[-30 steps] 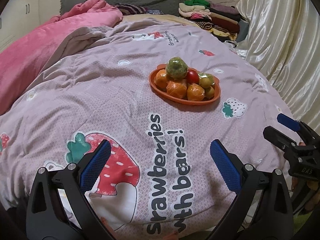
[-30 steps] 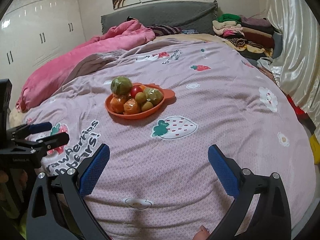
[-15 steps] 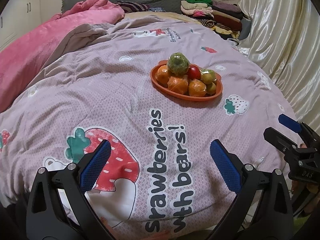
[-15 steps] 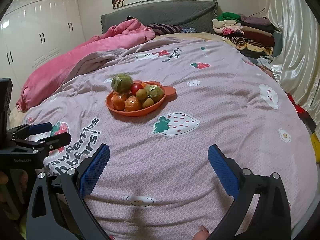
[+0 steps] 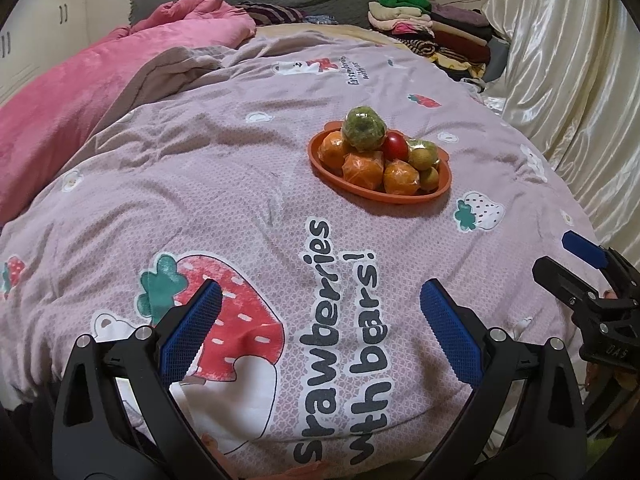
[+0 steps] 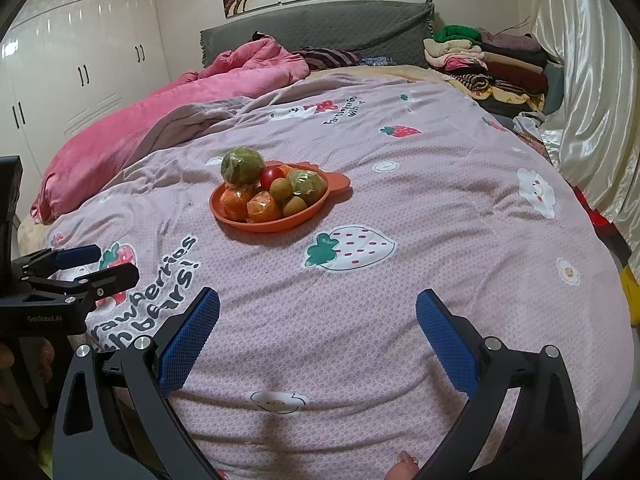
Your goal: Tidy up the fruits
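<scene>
Both my left tongs (image 5: 318,314) and right tongs (image 6: 318,316) gape wide, empty; nudging the heaped oval orange plastic plate (image 6: 240,222) on the soft pink quilt (image 6: 400,280) could spill the big wrapped green fruit (image 6: 242,166).

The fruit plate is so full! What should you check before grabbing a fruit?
1. Left gripper open and holding nothing: ok.
2. Right gripper open and holding nothing: ok.
3. Orange plate sits flat on the strawberry quilt: ok.
4. Nothing blocks the way from either gripper to the plate: ok.
5. Big wrapped green fruit perched on top of the oranges, steady enough: cannot tell.
6. An empty place ready for sorted fruit: not ok, no other dish is in view.
</scene>
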